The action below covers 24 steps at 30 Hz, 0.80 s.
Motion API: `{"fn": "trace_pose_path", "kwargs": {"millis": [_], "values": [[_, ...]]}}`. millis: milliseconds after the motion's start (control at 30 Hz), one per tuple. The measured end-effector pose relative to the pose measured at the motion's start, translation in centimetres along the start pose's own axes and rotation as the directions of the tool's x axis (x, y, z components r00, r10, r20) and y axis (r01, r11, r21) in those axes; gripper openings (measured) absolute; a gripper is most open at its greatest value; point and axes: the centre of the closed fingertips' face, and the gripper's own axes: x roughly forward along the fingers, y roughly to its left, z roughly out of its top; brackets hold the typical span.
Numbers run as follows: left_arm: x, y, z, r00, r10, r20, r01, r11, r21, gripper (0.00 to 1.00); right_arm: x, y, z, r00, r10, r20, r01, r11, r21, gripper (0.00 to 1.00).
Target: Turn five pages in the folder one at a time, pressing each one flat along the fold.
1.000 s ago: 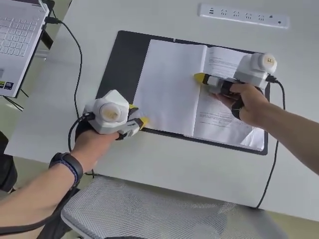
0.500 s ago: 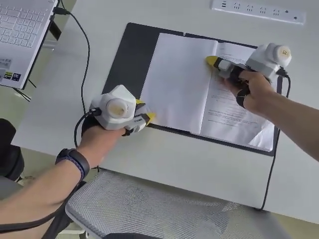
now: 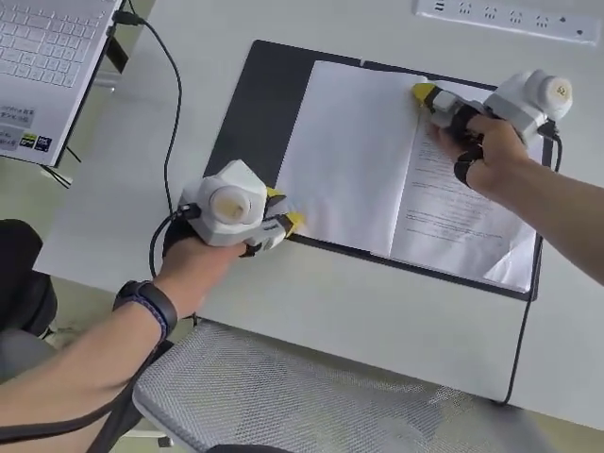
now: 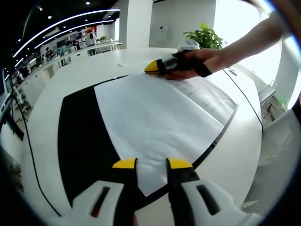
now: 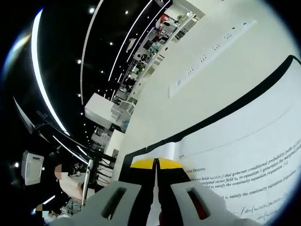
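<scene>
A white workbench (image 3: 359,311) carries the open black plastic folder (image 3: 255,104), which lies flat near its middle. In it a blank white page (image 3: 349,151) lies left of the fold and a printed white page (image 3: 462,226) right of it. The left gripper (image 4: 151,164) sits at the blank page's near corner, its 2 jaws slightly spread, seemingly gripping nothing. The right gripper (image 3: 422,92) rests by the fold's far end, jaws pressed together.

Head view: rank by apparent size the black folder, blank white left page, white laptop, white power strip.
Black folder
Blank white left page
White laptop, cropped by the frame
White power strip, also cropped
</scene>
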Motion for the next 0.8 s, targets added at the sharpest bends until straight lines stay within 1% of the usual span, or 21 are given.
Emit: {"fn": "trace_pose_path", "kwargs": {"millis": [167, 333, 433, 533, 800], "values": [[0.1, 0.1, 0.0, 1.0, 0.002, 0.007, -0.002, 1.0, -0.004, 0.22, 0.6, -0.3, 0.7, 0.9998, -0.008, 0.019, 0.008, 1.0, -0.012, 0.0], [0.3, 0.2, -0.1, 0.9999, 0.004, 0.01, -0.004, 1.0, -0.011, 0.22, 1.1, -0.7, 1.6, 0.9986, -0.018, 0.049, 0.017, 1.0, 0.011, 0.0], [0.4, 0.3, -0.1, 1.0, 0.004, 0.009, -0.004, 1.0, -0.012, 0.22, 1.0, -0.3, 1.8, 0.9978, -0.024, 0.062, 0.023, 1.0, 0.014, 0.0], [0.4, 0.3, -0.1, 1.0, 0.003, 0.008, -0.002, 1.0, -0.013, 0.22, 1.0, -0.2, 1.8, 0.9979, -0.019, 0.062, 0.018, 1.0, 0.018, 0.0], [0.4, 0.4, -0.2, 1.0, 0.0, 0.009, 0.0, 1.0, -0.012, 0.21, 0.6, 0.4, 1.4, 0.9986, -0.019, 0.05, 0.019, 1.0, -0.011, 0.0]]}}
